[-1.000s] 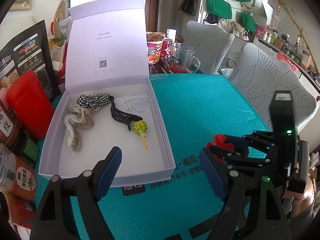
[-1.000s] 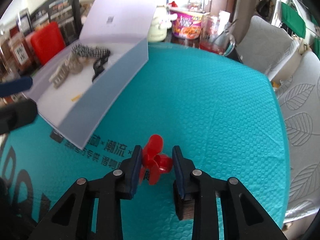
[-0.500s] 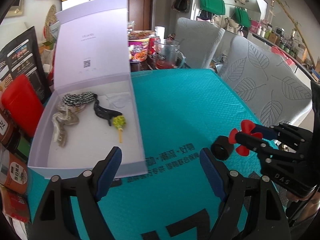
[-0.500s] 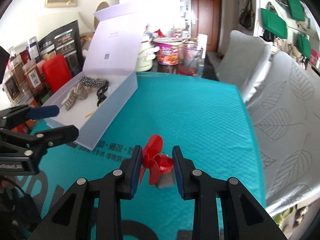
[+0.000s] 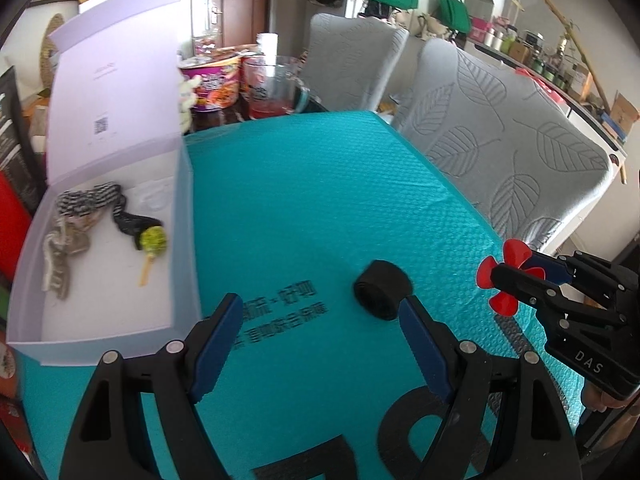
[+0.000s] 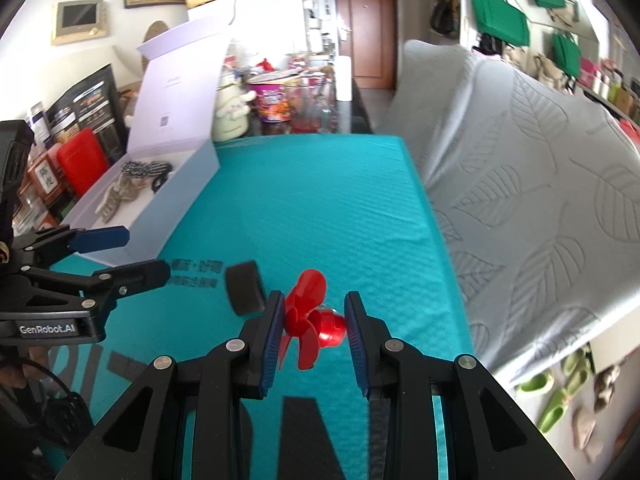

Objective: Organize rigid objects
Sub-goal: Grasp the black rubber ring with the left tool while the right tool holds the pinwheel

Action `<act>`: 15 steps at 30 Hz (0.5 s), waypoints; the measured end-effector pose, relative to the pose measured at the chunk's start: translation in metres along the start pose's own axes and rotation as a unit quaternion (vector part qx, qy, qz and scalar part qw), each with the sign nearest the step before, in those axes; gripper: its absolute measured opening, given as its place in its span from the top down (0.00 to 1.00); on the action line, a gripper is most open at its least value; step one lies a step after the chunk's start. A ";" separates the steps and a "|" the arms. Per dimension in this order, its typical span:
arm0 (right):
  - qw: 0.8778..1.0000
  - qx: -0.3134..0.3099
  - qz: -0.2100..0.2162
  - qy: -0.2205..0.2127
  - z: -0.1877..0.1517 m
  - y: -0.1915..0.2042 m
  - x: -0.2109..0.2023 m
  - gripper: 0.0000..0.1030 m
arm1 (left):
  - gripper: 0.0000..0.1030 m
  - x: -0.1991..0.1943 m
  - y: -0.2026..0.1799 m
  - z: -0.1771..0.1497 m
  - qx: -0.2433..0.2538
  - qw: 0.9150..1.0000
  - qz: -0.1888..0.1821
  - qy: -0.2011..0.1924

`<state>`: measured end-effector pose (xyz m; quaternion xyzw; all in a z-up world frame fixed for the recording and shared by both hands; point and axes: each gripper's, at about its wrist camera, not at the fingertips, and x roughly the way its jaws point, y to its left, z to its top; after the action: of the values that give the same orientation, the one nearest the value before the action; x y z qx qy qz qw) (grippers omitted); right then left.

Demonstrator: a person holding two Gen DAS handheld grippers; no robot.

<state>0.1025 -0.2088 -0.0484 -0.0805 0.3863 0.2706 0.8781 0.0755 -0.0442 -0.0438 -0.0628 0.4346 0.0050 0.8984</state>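
My right gripper (image 6: 314, 322) is shut on a small red propeller toy (image 6: 310, 316), held above the teal mat (image 6: 304, 200); the same red propeller toy (image 5: 505, 276) shows at the right of the left wrist view. A black round ring (image 5: 382, 294) lies on the mat just beyond my left gripper (image 5: 320, 324), which is open and holds nothing. The black ring (image 6: 244, 288) sits left of the right fingers. A white box (image 5: 100, 280) with its lid up holds a checked hair tie, a black clip (image 5: 128, 222), a beige clip and a green-topped pin (image 5: 151, 242).
Two grey leaf-patterned chairs (image 5: 512, 152) stand along the mat's right edge. Behind the mat are a noodle cup (image 5: 214, 84), a glass mug (image 5: 272, 88) and a white paper cup. A red container (image 6: 82, 160) and packets crowd the left beside the box.
Both grippers have drawn back and to the right from the box. The right one has lifted the red propeller off the mat, and the black ring has come into view.
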 end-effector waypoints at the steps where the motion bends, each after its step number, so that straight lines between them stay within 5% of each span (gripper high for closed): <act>1: 1.000 0.003 -0.002 0.001 -0.001 -0.002 0.000 0.71 | 0.22 0.004 -0.003 0.001 0.004 1.000 -0.005 0.003; 15: 0.998 0.059 -0.013 0.027 -0.018 -0.032 0.017 0.71 | 0.22 0.053 -0.032 0.012 0.046 0.997 -0.047 0.044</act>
<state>0.1180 -0.2351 -0.0749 -0.0406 0.4242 0.2333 0.8741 0.1197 -0.0770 -0.0743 -0.0419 0.4702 -0.0600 0.8795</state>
